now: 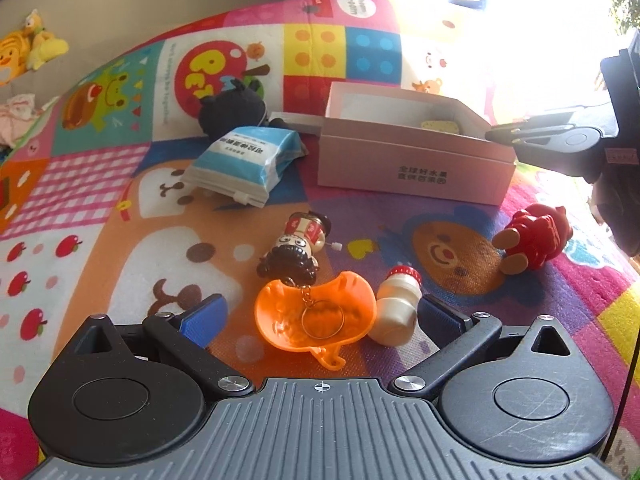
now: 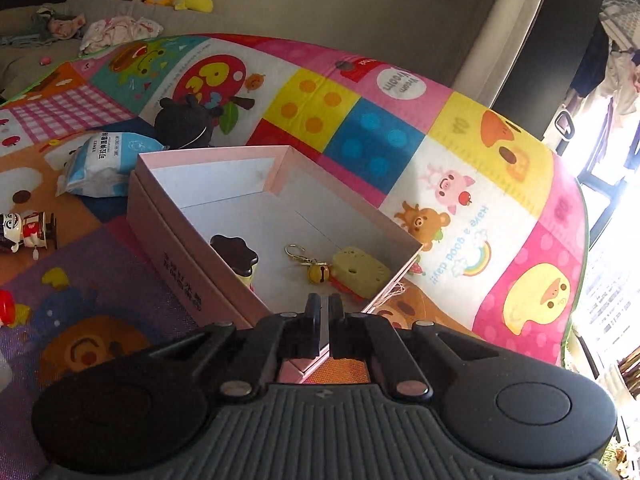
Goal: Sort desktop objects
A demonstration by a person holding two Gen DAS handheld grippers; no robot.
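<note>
A bright patchwork play mat covers the whole surface, soft and slightly puckered, and falls away at its far edge toward a grey sofa. On it sits a pink cardboard box, open-topped with straight walls. Only the right wrist view looks down into the box: a yellow cheese-shaped charm with a small bell, and a dark-capped toy against the near wall; most of the box floor is bare. The right gripper hangs at the box's near corner, jaws pressed together with nothing between them.

The left wrist view alone shows the items yet unsorted: a blue-and-white soft packet, a black plush, a red wooden figure, an orange plastic shell, a doll keyring and a small white bottle. The left gripper stands wide open around the shell, holding nothing.
</note>
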